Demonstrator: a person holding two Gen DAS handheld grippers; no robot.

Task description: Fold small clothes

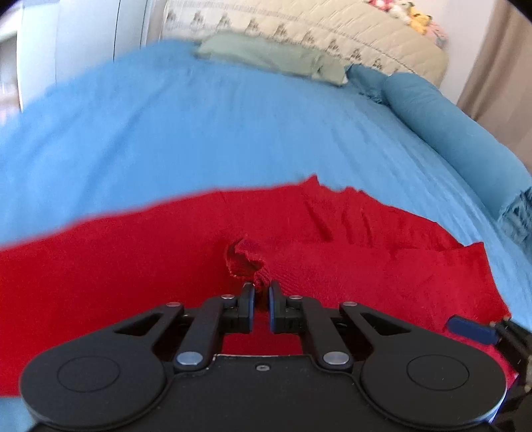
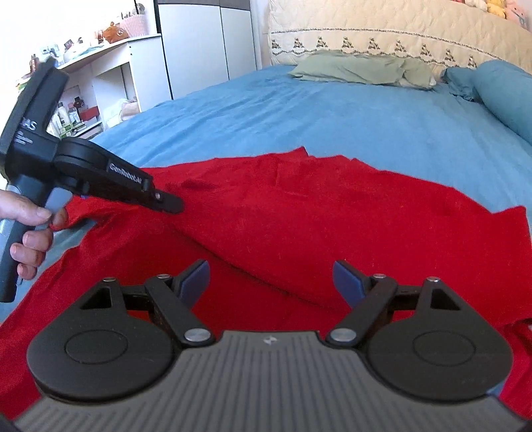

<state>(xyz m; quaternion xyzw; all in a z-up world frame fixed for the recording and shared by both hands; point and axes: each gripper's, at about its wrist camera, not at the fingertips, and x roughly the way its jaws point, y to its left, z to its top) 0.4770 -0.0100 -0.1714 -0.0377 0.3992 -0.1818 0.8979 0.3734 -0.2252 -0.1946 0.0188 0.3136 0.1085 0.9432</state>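
Note:
A red knitted garment (image 1: 133, 266) lies spread over the blue bed sheet (image 1: 199, 116), creased toward its right side. My left gripper (image 1: 261, 289) is shut on a small raised pinch of the red fabric near the garment's middle. In the right wrist view the garment (image 2: 332, 216) fills the foreground, with one fold running diagonally across it. There the left gripper (image 2: 173, 204) reaches in from the left, held by a person's hand (image 2: 30, 232), its tip down on the cloth. My right gripper (image 2: 272, 275) hovers open over the near part of the garment, with nothing between its blue pads.
A pale green pillow (image 2: 349, 66) and a blue bolster (image 2: 505, 93) lie at the head of the bed against a cream quilted headboard (image 2: 365, 26). White shelves with bottles and boxes (image 2: 99, 83) and a white wardrobe (image 2: 206, 43) stand along the bed's left side.

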